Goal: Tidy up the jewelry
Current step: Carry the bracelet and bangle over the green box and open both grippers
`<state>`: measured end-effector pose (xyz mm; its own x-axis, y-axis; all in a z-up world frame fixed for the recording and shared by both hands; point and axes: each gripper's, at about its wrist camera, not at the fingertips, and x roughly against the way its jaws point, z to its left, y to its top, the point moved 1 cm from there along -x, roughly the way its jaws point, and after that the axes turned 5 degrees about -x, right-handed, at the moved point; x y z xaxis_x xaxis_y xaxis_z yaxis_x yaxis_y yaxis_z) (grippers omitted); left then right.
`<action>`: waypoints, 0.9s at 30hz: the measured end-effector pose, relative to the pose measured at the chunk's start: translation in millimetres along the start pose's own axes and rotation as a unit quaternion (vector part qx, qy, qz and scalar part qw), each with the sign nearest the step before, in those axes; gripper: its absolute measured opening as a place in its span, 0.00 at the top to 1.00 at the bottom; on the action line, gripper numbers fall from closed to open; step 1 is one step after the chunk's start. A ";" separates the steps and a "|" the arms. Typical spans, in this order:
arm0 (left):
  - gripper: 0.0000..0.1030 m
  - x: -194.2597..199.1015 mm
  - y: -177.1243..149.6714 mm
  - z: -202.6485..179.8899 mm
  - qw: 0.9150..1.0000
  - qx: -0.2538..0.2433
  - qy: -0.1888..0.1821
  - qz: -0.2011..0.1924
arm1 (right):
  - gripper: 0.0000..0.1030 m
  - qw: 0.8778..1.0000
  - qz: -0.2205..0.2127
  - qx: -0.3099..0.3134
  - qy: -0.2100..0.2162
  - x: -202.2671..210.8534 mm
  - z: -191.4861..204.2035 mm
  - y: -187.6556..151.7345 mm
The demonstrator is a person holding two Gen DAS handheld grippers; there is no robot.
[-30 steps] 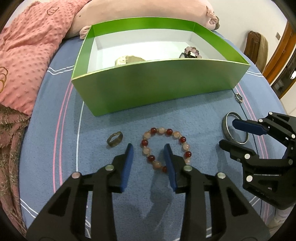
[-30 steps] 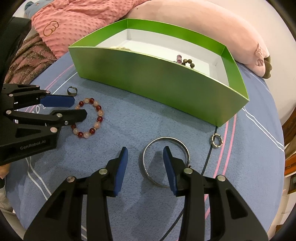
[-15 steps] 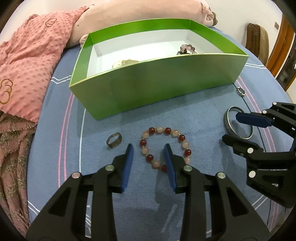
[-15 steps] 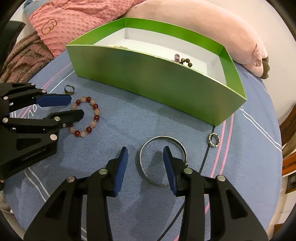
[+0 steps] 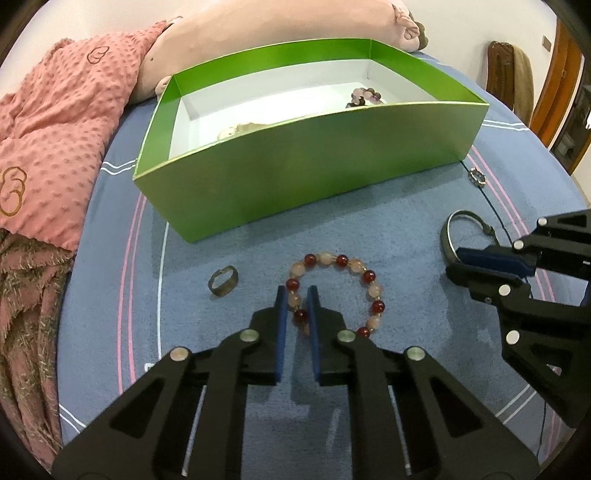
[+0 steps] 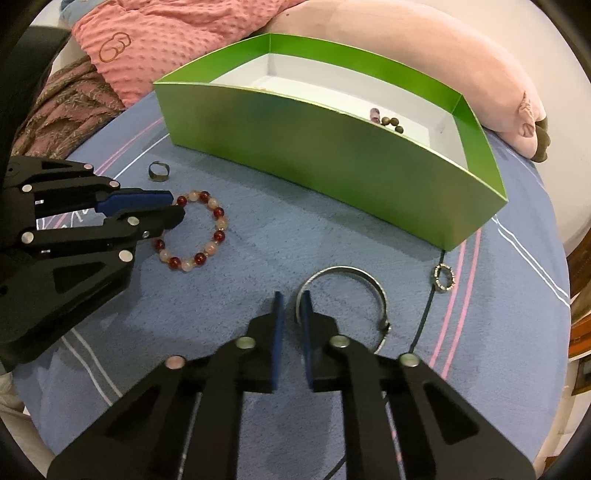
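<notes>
A red and pale bead bracelet (image 5: 341,260) lies on the blue cloth in front of the green box (image 5: 317,173). My left gripper (image 5: 297,295) is shut on the bracelet's near left side; it also shows in the right wrist view (image 6: 173,210) with the bracelet (image 6: 218,221). A silver bangle (image 6: 354,275) lies to the right. My right gripper (image 6: 291,304) has closed on the bangle's left rim; it shows in the left wrist view (image 5: 458,260) with the bangle (image 5: 448,229).
A dark ring (image 5: 222,285) lies left of the bracelet. A small sparkly ring (image 6: 444,277) lies by a thin black cable at right. The box (image 6: 332,162) holds other beads (image 6: 388,120). Pink pillow (image 5: 258,29) and blanket (image 5: 48,129) lie behind.
Both grippers have closed from open: the left onto the bead bracelet, the right onto the silver bangle. Both moved slightly forward and down.
</notes>
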<state>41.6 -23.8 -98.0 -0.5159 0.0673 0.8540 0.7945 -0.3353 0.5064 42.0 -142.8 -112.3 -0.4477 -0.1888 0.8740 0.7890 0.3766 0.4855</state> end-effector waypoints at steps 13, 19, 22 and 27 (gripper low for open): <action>0.93 20.2 -0.5 10.6 0.998 0.010 0.024 -0.049 | 0.97 0.999 -0.041 -0.009 0.020 22.0 -3.3 4.5; 0.93 36.6 0.8 10.9 0.996 0.012 0.032 -0.081 | 0.97 0.998 -0.051 -0.012 0.021 27.5 -6.2 5.9; 0.93 39.6 1.2 11.4 0.996 0.013 0.033 -0.087 | 0.97 0.999 -0.049 -0.011 0.021 26.0 -5.0 5.8; 0.93 43.5 0.1 10.9 0.995 0.014 0.035 -0.095 | 0.97 0.999 -0.049 -0.010 0.021 25.2 -5.4 5.4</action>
<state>22.7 -10.6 -59.5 -0.6772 0.0613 0.7333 0.6889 -0.2973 0.6610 37.3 -150.4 -87.6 -0.5053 -0.2614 0.8224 0.7512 0.3359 0.5682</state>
